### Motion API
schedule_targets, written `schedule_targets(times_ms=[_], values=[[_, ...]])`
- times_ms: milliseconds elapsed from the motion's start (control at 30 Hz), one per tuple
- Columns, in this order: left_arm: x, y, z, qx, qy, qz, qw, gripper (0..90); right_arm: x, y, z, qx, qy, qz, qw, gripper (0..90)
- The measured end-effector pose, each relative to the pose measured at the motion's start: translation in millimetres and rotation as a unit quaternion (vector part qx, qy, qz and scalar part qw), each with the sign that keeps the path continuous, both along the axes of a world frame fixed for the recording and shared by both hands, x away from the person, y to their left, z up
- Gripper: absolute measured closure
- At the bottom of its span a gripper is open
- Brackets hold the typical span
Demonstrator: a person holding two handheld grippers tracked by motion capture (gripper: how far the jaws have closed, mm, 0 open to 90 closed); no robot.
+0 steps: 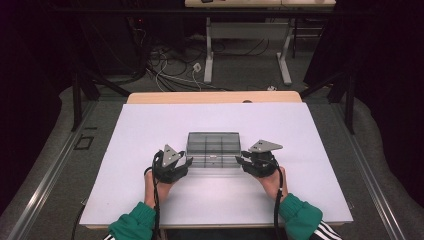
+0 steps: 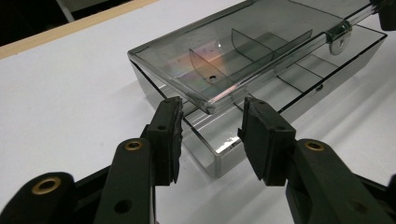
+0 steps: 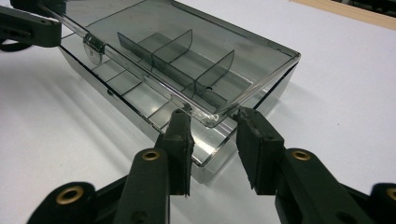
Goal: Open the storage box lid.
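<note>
A smoky clear plastic compartment box lies on the white table, its lid lifted a little off the base. My left gripper straddles the lid's near left corner with a gap at the right pad, so it is open. In the high view it sits at the box's left front corner. My right gripper is at the right front corner, and both pads touch the lid's corner edges. Dividers show through the lid.
The white table top has free room around the box, with a wooden strip along its far edge. Beyond it are a desk frame and cables on the floor. Green sleeves enter from the bottom.
</note>
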State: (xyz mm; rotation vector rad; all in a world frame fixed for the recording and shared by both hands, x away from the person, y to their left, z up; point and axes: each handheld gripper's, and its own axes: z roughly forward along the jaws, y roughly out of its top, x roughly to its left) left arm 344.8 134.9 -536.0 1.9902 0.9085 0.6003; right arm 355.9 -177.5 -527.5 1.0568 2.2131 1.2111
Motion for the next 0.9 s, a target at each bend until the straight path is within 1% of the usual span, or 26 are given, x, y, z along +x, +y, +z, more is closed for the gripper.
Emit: schedule_targets(times_ms=[133,167,200,267,300,400,433,467,500,533,667,767,800,867,900], values=[[2.0,-0.6,0.7,0.002,-0.005,0.005,1.0000,57.1,0.7,0.5,-0.2,0.002,-0.002,0.002,1.0000,65.9],[2.8,-0.5,0.8,0.006,-0.004,0.004,1.0000,57.3,0.2,0.7,-0.1,0.003,0.001,0.000,1.0000,66.0],[3.5,-0.6,0.7,0.009,-0.006,0.004,0.9999,57.4,0.5,0.7,-0.1,0.003,-0.001,0.001,1.0000,65.9],[4.0,-1.3,0.5,0.011,-0.008,0.005,0.9999,57.9,0.7,0.6,0.2,0.002,-0.001,0.001,1.0000,65.9],[4.4,-1.6,0.5,0.012,-0.012,0.006,0.9998,58.4,1.1,0.2,0.5,-0.001,-0.001,0.005,1.0000,65.9],[4.6,-2.5,0.4,0.010,-0.016,0.001,0.9998,59.5,0.5,0.7,1.1,-0.001,0.001,0.003,1.0000,65.8],[4.7,-2.4,0.7,0.012,-0.020,0.000,0.9997,60.2,0.3,0.5,1.8,-0.005,0.004,0.005,1.0000,65.6],[4.3,-2.9,1.1,0.010,-0.020,0.001,0.9997,60.2,0.6,1.2,1.1,-0.002,-0.002,0.002,1.0000,65.4],[4.3,-2.7,1.6,0.010,-0.021,0.000,0.9997,60.4,0.6,1.4,1.5,-0.005,-0.005,0.001,1.0000,65.3],[4.8,-2.2,2.3,0.010,-0.026,-0.001,0.9996,60.7,0.7,1.6,1.6,-0.005,-0.006,0.002,1.0000,65.4],[5.3,-1.6,3.1,0.008,-0.027,-0.001,0.9996,61.8,2.4,2.8,3.0,-0.014,-0.014,0.004,0.9998,65.5],[5.8,-1.6,3.4,0.009,-0.027,-0.001,0.9996,61.9,3.2,2.9,3.0,-0.013,-0.009,0.001,0.9999,64.1],[5.9,-1.6,3.4,0.009,-0.027,-0.001,0.9996,61.9,4.1,3.0,2.4,-0.007,-0.010,0.002,0.9999,62.5],[6.1,-1.6,3.2,0.006,-0.028,-0.001,0.9996,61.9,5.4,2.2,2.8,-0.006,-0.010,0.005,0.9999,61.3],[6.2,-1.4,3.3,0.006,-0.028,-0.001,0.9996,61.9,5.1,2.5,2.9,-0.004,-0.008,0.001,1.0000,60.9]])
